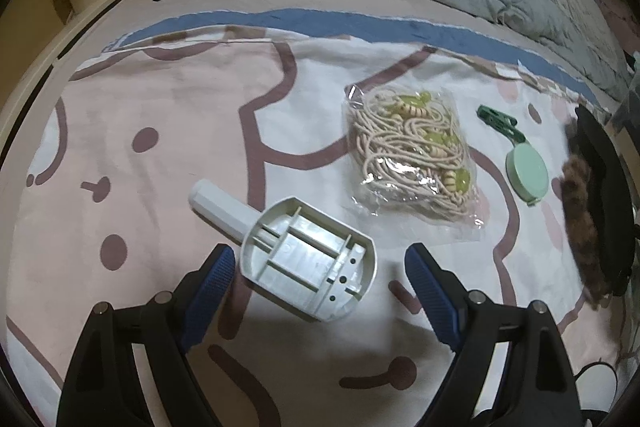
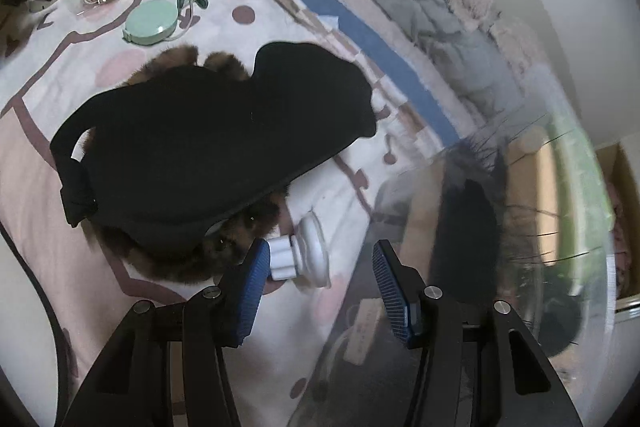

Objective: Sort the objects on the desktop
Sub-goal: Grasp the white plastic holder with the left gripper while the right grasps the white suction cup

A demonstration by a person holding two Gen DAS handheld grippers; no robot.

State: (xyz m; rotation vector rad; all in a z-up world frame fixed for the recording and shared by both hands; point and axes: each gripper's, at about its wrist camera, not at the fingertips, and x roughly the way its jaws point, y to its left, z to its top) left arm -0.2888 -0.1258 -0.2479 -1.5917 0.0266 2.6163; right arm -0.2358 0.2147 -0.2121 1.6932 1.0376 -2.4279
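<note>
A: On the bed, over a pink cartoon blanket (image 1: 168,115), the sorting is laid out. Biggest item first: a black hat with brown fur trim (image 2: 208,147), spread flat at the right wrist camera's centre.

B: And beside it on the right, a clear plastic container (image 2: 560,227), blurred, with dark bristly items inside. Likely the drop-off bin, though that is a guess.

A: Next in size, the white plastic scoop-shaped part (image 1: 308,259), hollow ribbed side up, handle pointing away to the left.

B: The left gripper (image 1: 320,291) sits right over it, jaws spread wide on either side of the body, nothing squeezed. That straddle looks like a line-up for a grab across its width.

A: Then the bag of beige cords with green beads (image 1: 412,155), lying beyond the scoop, well apart from it.

B: The round mint case (image 1: 526,175) lies to its right, with a green clip (image 1: 500,123) touching its far edge.

A: Smallest: a white suction-cup piece (image 2: 304,251) at the hat's edge.

B: The right gripper (image 2: 318,287) has its jaws apart too; its left pad seems to touch that piece's knob, no clamp. It hangs between hat and container, probably choosing.
</note>
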